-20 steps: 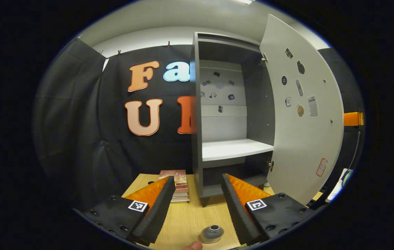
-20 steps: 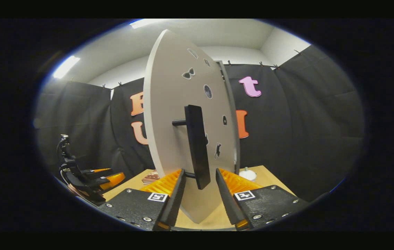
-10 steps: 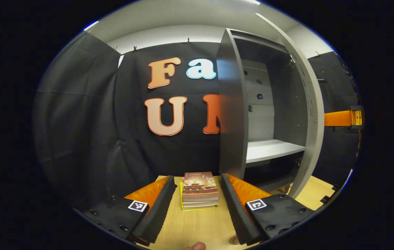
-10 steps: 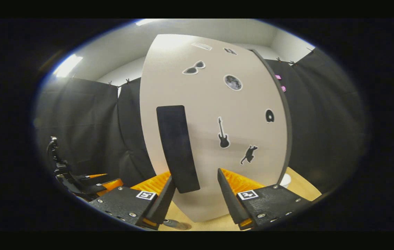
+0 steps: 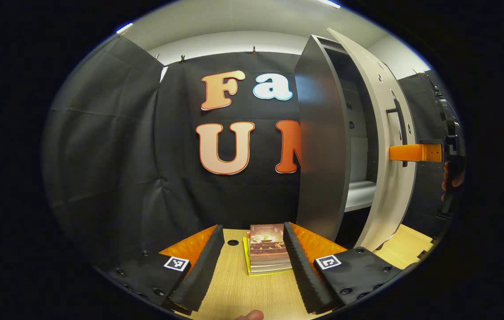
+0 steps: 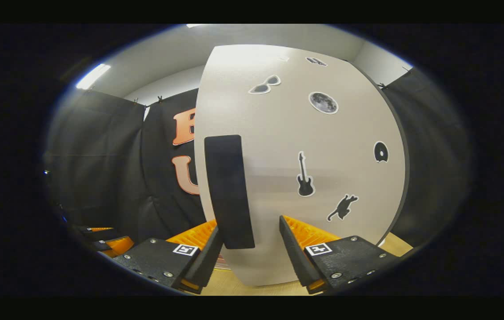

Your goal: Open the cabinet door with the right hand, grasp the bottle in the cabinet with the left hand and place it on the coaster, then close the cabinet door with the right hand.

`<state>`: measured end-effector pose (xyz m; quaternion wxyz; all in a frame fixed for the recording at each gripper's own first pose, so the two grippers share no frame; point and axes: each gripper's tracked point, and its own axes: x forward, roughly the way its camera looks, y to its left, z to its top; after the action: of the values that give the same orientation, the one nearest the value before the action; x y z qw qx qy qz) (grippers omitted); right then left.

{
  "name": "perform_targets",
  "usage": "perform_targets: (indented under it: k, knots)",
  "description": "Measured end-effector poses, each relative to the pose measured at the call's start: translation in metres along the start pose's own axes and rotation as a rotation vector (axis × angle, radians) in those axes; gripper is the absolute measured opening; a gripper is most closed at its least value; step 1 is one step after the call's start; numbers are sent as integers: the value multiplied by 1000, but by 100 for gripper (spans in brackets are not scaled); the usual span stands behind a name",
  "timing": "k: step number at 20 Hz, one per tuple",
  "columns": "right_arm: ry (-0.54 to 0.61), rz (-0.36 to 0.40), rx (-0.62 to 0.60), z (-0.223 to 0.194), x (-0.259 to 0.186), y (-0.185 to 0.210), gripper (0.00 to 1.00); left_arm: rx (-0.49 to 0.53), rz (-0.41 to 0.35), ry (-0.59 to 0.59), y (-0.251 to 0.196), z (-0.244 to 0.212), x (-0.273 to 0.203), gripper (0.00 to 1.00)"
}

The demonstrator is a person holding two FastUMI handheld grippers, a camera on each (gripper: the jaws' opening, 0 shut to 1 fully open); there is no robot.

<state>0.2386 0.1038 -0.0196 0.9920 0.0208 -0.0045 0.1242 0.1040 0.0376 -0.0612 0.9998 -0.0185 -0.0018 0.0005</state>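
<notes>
The door (image 6: 305,178) is nearly shut, standing a narrow gap off the cabinet (image 5: 321,146), and in the left gripper view only a sliver of the inside shows between the door's edge and the side panel. Through that sliver there is a pale shelf (image 5: 361,193) and a bit of back wall, nothing on them that I can make out. The bottle and the coaster aren't anywhere I can point to from here, so I can't say where they sit; with the door this far round, my guess is the bottle is out already and this is the closing step.

The handle (image 6: 227,191) is a dark upright bar, and the right gripper (image 6: 248,251) has it between its fingers, spread wide, the left finger close beside the bar's lower end. Whether either finger touches it, I cannot tell. That makes sense for a push: no clamp needed, just the bar cradled so the door follows the hand. From the left gripper view that same gripper reaches in at handle height, a hand (image 5: 452,178) behind it.

The left gripper (image 5: 252,262) hangs low over the table (image 5: 238,293), fingers wide apart, holding nothing, well clear of the door's swing. A stack of books (image 5: 270,251) lies between its fingers, farther off, beside the cabinet's foot.
</notes>
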Motion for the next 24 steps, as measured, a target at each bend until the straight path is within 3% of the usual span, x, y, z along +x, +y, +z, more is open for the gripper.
perform_targets:
  k: [10,18,21,24]
  knots:
    - [-46,-103,-12,7,33,-15,81,-29,-39,33,-13,-15,5,88]
    - [-35,-58,43,7,35,-17,83,-35,10,46,-36,-2,-16,88]
    - [-19,-20,73,8,16,-15,87,-25,28,33,-53,11,-32,88]
    - [-50,-23,48,15,-34,-30,87,-26,33,35,-74,21,-55,88]
